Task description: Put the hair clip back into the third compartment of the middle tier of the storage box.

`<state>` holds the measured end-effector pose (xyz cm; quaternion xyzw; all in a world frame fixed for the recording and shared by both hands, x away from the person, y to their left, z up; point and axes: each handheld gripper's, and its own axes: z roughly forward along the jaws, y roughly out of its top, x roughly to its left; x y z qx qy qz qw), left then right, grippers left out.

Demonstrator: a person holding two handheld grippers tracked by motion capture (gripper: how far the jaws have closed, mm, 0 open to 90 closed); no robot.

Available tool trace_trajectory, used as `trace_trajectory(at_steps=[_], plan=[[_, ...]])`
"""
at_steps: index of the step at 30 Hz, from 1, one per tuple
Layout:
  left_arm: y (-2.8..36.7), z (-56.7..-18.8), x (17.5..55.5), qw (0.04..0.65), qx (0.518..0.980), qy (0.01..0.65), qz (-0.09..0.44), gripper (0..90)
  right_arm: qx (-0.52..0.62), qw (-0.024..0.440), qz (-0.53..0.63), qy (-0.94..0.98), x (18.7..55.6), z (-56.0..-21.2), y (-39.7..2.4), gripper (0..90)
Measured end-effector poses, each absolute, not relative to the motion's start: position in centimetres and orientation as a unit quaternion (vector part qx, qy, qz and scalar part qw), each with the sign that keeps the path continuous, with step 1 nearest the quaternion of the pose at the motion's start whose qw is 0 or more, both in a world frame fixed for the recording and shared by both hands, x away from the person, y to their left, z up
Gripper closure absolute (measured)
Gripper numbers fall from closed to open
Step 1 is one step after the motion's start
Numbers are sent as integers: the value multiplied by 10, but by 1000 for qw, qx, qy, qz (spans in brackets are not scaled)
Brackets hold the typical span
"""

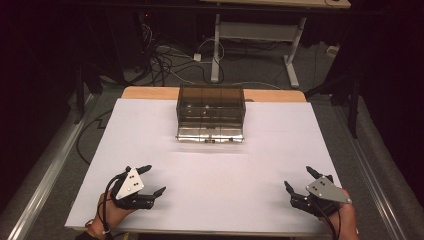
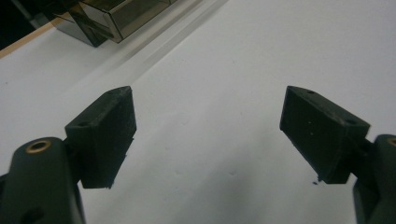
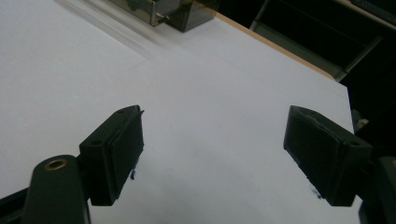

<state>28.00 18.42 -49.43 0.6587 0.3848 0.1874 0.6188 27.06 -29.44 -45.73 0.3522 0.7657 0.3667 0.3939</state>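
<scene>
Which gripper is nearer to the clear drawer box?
Left, but only slightly. The left gripper sits near the table's front-left, the right gripper front-right; both are open and well short of the drawer box.

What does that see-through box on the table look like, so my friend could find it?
Start at the big white table. At the middle of its far edge stands the smoky see-through box, split inside into little compartments. It is the one thing standing on the table, far ahead of the left tongs and right tongs.
</scene>
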Motion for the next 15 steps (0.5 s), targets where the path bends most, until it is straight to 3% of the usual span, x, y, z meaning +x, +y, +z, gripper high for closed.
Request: trace_trajectory(at_steps=[15], plan=[[185, -496, 281, 617, 662, 385, 180, 179, 388, 399, 354, 751, 267, -481, -313, 227]])
